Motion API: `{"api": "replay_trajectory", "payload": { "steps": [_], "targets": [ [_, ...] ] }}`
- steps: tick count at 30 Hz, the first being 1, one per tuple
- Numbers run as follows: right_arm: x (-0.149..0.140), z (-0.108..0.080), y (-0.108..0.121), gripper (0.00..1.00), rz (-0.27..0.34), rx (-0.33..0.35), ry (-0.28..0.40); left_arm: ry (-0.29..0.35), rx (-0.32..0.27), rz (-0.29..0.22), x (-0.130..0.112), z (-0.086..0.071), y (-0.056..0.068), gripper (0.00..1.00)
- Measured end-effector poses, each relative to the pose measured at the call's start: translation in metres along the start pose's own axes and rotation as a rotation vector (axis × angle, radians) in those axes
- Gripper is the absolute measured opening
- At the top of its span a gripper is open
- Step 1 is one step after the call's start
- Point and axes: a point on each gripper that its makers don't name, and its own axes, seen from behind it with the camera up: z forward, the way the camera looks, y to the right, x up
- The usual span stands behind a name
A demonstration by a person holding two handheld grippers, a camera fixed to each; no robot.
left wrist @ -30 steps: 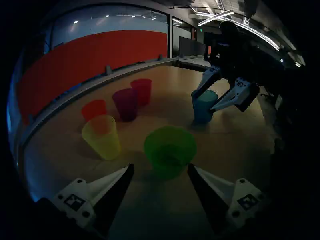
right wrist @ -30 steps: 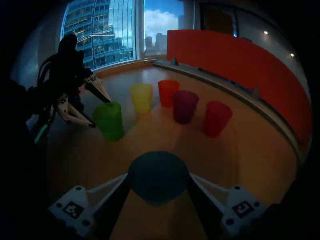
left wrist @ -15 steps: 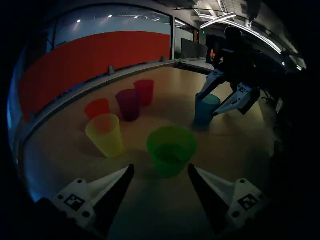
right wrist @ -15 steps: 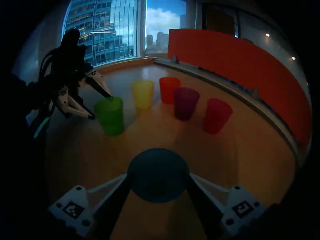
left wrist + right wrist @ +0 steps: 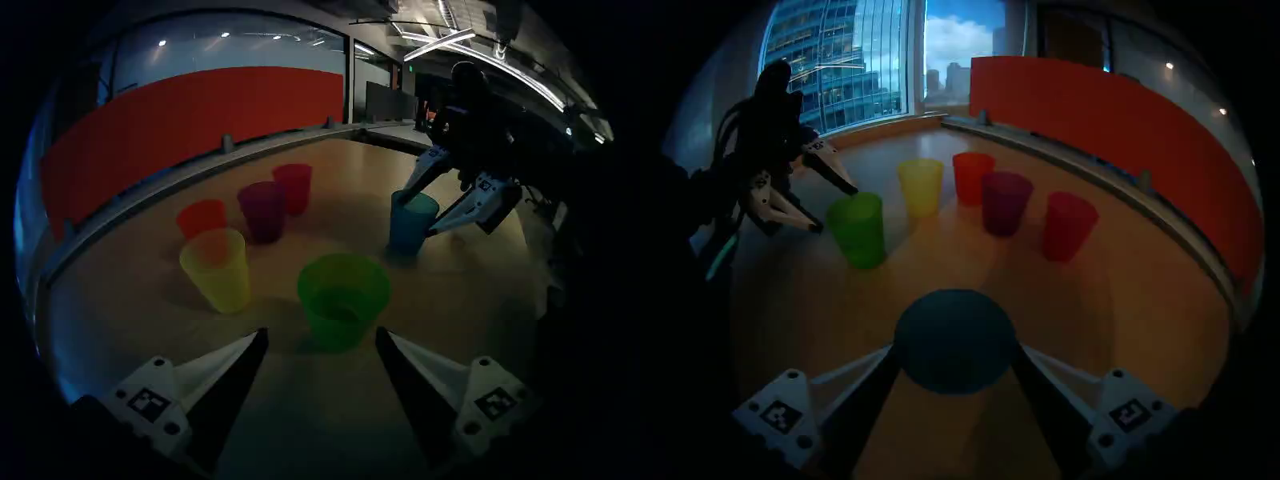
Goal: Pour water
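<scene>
Six colours on a warm tan table (image 5: 472, 296): a translucent green cup (image 5: 344, 300) at centre; a pale yellow cup (image 5: 216, 268) to its left, an orange cup (image 5: 200, 218) just behind that; a deep purple cup (image 5: 262, 210) and a red cup (image 5: 293, 186) beyond the green cup; a teal cup (image 5: 412, 222) off to its right. A red wall panel (image 5: 200, 112) runs far behind. The left gripper (image 5: 320, 332) and right gripper (image 5: 956, 348) are white with black inner finger faces and black-and-white square markers (image 5: 150, 404).

You cannot see whether the translucent green plastic cup (image 5: 344, 300) holds water. The yellow plastic cup (image 5: 218, 272) half covers the orange plastic cup (image 5: 198, 216). Clamped in your right hand-held gripper (image 5: 957, 354), the teal plastic cup (image 5: 954, 330) hides its base.
</scene>
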Motion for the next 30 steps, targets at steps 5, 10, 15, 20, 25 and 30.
{"api": "replay_trajectory", "payload": {
  "steps": [5, 10, 15, 20, 25, 30],
  "targets": [
    [-0.012, -0.01, 0.003, 1.0, 0.004, -0.027, -0.007, 0.009, 0.028, -0.014, -0.001, -0.008, -0.006, 1.0],
    [-0.022, -0.022, 0.005, 1.0, 0.022, -0.051, -0.008, 0.027, 0.055, -0.044, -0.002, -0.016, -0.009, 1.0],
    [-0.03, -0.036, 0.009, 1.0, 0.034, -0.08, -0.002, 0.043, 0.089, -0.057, -0.004, -0.026, -0.014, 1.0],
    [-0.036, -0.049, 0.011, 1.0, 0.043, -0.108, 0.012, 0.073, 0.131, -0.076, 0.001, -0.037, -0.018, 1.0],
    [-0.033, -0.06, 0.016, 1.0, 0.066, -0.142, 0.046, 0.112, 0.178, -0.098, 0.007, -0.048, -0.024, 1.0],
    [-0.026, -0.072, 0.024, 1.0, 0.095, -0.182, 0.09, 0.154, 0.232, -0.092, 0.015, -0.058, -0.031, 1.0]
  ]
}}
